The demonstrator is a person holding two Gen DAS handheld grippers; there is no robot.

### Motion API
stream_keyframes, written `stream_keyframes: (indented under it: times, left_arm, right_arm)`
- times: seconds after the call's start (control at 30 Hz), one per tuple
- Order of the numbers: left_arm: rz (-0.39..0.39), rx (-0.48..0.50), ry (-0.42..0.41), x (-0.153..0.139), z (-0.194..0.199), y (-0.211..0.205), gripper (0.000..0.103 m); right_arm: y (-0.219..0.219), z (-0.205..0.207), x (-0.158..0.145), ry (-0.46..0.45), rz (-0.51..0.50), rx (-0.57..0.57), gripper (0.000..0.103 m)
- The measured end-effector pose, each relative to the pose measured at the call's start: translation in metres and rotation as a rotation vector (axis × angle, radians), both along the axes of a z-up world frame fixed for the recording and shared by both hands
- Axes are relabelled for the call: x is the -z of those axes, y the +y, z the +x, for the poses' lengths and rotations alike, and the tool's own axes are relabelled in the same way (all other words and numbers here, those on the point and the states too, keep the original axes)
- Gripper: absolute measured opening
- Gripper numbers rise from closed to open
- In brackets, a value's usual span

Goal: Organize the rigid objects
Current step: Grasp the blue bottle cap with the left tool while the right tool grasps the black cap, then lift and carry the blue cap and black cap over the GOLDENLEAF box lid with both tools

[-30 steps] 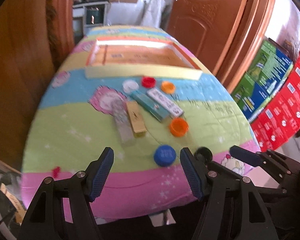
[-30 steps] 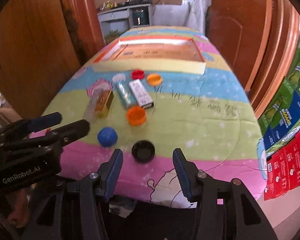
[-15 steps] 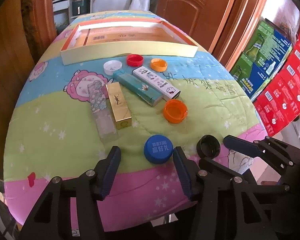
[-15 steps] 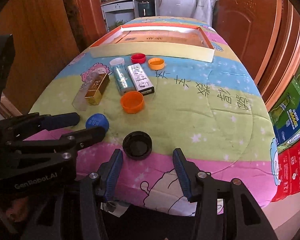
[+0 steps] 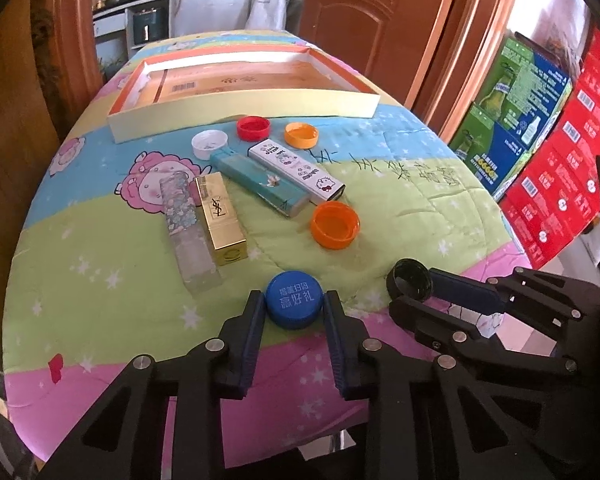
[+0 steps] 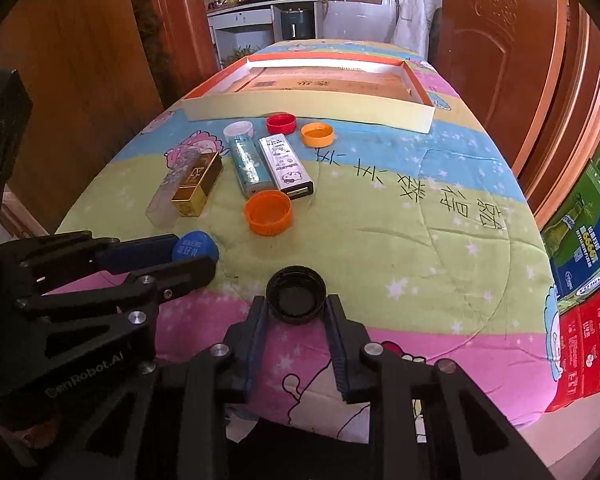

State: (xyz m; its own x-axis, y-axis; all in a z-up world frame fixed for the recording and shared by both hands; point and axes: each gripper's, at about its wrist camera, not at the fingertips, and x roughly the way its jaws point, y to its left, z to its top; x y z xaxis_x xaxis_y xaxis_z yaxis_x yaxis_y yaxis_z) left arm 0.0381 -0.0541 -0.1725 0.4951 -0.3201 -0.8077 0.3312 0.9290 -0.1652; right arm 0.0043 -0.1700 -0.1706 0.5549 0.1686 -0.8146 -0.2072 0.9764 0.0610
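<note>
Two grabs at once here. Left gripper has just been closing, and its pads look clamped on the blue cap, which sits right between the fingertips, printed top up. Right gripper has just been closing too, and it pinches the black cap, hollow side up, at its tips. Both caps rest on the quilt by its near edge, probably picked first because they're closest. Ahead of both tools lie the orange cap, the gold box and other small boxes, then the tray farthest off, likely where everything ends up.
</note>
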Motion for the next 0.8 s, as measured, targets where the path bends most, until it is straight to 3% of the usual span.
stream_keyframes:
  times: [0.47, 0.8]
  left_arm:
    - [0.011, -0.053, -0.024, -0.012, -0.001, 0.009, 0.03]
    - [0.07, -0.14, -0.089, -0.033, 0.003, 0.018, 0.03]
  right_arm:
    - [0.002, 0.001, -0.011, -0.027, 0.033, 0.001, 0.029]
    - [0.004, 0.006, -0.03, -0.067, 0.043, 0.005, 0.029]
